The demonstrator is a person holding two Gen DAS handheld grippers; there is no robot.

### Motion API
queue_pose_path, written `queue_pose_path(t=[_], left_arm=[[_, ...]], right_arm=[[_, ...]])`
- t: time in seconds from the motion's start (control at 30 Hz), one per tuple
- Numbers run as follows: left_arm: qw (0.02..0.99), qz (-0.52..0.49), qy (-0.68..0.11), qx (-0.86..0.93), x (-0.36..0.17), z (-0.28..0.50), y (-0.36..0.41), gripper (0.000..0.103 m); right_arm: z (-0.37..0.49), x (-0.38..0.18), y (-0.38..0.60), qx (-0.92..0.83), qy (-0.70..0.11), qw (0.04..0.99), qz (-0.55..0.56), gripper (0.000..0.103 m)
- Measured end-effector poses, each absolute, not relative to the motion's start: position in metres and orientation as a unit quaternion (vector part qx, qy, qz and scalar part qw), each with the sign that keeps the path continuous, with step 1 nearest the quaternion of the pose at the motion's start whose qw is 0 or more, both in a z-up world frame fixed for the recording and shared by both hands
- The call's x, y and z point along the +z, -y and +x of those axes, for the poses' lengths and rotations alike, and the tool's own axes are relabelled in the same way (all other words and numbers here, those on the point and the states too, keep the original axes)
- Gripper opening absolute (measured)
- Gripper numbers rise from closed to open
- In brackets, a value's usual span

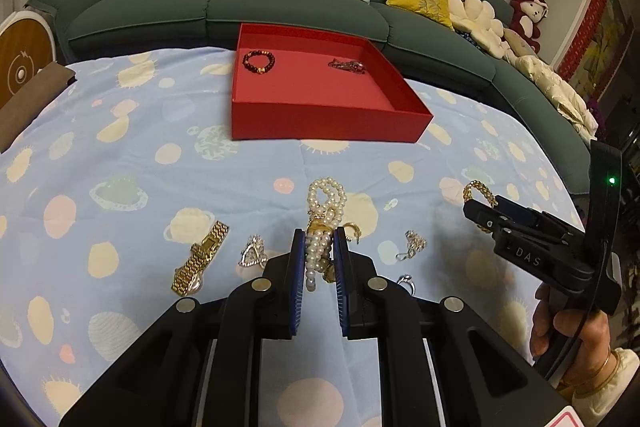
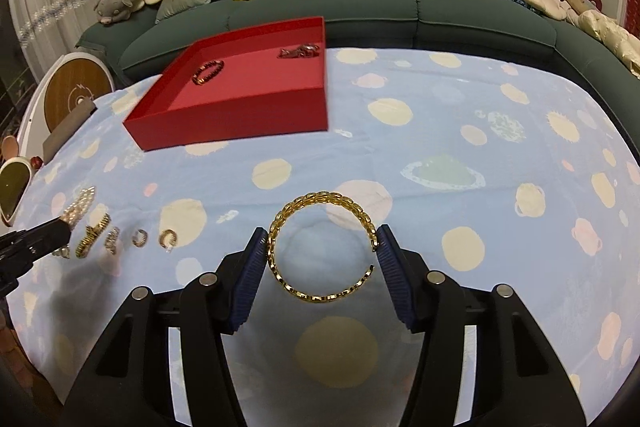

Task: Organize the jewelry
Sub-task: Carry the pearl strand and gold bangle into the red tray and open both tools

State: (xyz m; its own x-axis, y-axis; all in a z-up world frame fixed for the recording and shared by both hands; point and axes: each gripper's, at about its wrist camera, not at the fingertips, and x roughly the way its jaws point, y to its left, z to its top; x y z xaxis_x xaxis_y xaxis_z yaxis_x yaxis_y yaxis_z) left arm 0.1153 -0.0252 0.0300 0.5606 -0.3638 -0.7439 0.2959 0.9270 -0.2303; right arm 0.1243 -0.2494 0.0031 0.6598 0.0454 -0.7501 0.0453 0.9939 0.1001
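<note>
My left gripper [image 1: 319, 233] is shut on a multi-strand pearl bracelet [image 1: 325, 193], whose loops stick out past the pads above the blue cloth. My right gripper [image 2: 323, 234] is shut on an open gold chain bangle [image 2: 320, 197], one pad on each side, and its shadow falls on the cloth below. In the left wrist view the right gripper [image 1: 480, 213] sits at the right with the bangle [image 1: 476, 189] at its tip. The red tray [image 1: 332, 119] [image 2: 240, 123] stands farther back, holding a dark red bead bracelet [image 1: 259, 62] [image 2: 208, 71] and a dark chain [image 1: 347, 65] [image 2: 299, 51].
Loose on the cloth lie a gold watch [image 1: 200, 259], a crystal heart pendant [image 1: 253, 251], earrings [image 1: 412, 245] and a ring [image 1: 406, 281]. A green sofa [image 1: 280, 7] with cushions runs behind the table. A round white device [image 2: 76, 95] stands at the left edge.
</note>
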Motion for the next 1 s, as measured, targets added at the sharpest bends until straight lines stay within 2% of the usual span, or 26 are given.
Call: queue_pose_path(t=[0.23,0.47,0.73,1.0], left_arm=[[0.898,-0.023,-0.397,-0.187,0.073,0.155,0.031,0.011],[0.902,-0.029,-0.395,-0.171,0.087,0.247,0.044,0.011],[0.890,-0.031,-0.431,-0.147,0.045,0.327,0.050,0.011],[0.885,-0.019,-0.446,-0.133,0.015,0.349,0.050,0.012]], right_arm=[[0.146,0.060,0.227,0.051,-0.378,0.923,0.057,0.054],[0.237,0.103,0.217,0.046,-0.340,0.939,0.030,0.054],[0.327,0.058,0.223,0.033,-0.379,0.923,0.056,0.054],[0.358,0.015,0.223,0.023,-0.410,0.909,0.065,0.054]])
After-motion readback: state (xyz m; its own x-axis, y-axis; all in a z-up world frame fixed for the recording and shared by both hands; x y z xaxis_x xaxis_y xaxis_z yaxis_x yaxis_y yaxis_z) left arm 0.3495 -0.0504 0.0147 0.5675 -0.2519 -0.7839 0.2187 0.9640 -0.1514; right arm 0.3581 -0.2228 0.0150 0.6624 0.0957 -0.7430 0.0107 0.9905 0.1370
